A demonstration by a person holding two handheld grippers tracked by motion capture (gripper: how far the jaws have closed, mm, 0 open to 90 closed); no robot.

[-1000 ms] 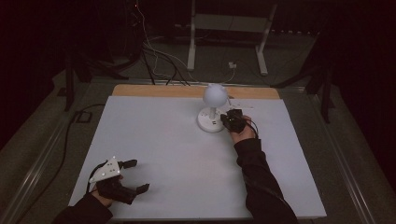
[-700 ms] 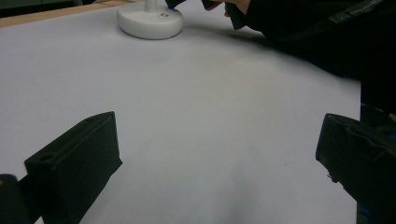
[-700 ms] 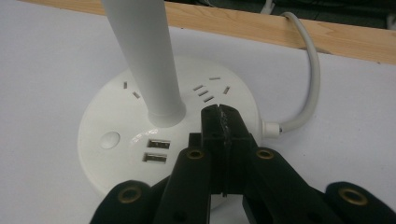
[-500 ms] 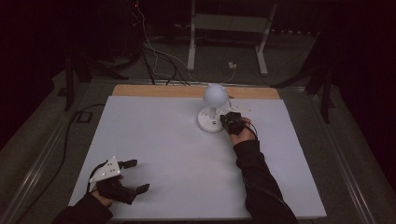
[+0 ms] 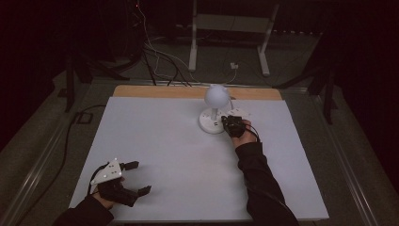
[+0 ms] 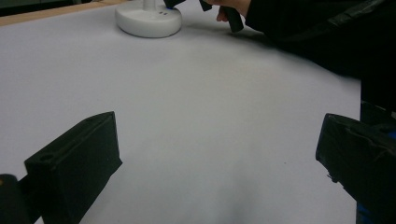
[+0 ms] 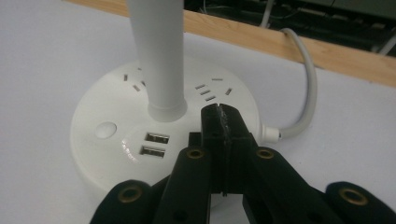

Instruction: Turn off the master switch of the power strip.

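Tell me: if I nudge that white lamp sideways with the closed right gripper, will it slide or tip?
Probably slide: the lamp has a wide round base flat on the table. A high push might tip it, given the globe. Its cord may drag.

Very little differs from a second ago: the right gripper (image 5: 229, 123) sits a shade closer to the lamp base (image 5: 210, 125), its closed tips over the base's top near the stem (image 7: 161, 70).
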